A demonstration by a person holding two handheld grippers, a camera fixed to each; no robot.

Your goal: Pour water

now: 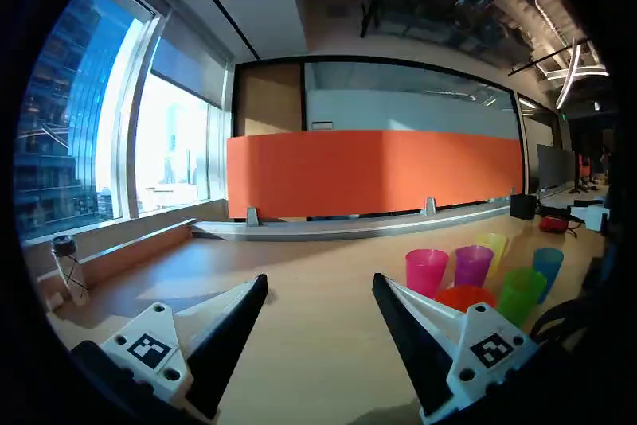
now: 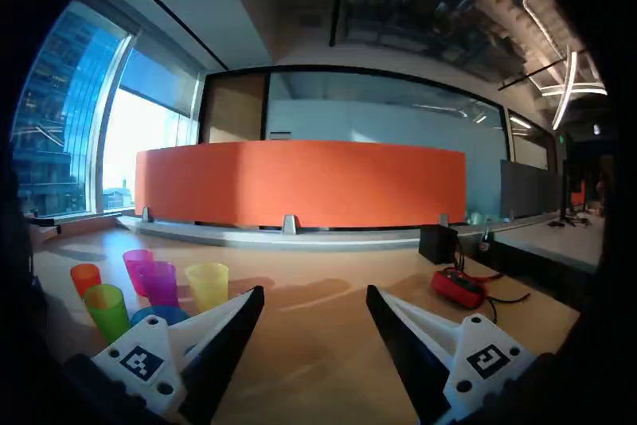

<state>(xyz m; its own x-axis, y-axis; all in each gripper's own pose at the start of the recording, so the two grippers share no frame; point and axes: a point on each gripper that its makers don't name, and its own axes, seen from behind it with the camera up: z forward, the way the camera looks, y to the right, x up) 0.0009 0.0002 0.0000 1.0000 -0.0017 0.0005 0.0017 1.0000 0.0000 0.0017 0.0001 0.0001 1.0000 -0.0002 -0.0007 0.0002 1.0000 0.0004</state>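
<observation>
Left gripper (image 1: 318, 282): fingers spread, empty, low over desk (image 1: 318, 369).
Right gripper (image 2: 313, 291): same.
Plastic cups (image 1: 426, 270): six, clustered between grippers, reachable by both.
Small bottle (image 1: 70, 267): upright near window, well apart; probable water source.

Six coloured cups (image 1: 426, 270), one bottle (image 1: 70, 270), one red device (image 2: 458, 288)

Six translucent plastic cups (image 1: 473, 264) in mixed colours, upright; clustered close together on the wooden table (image 1: 318, 337)
</observation>
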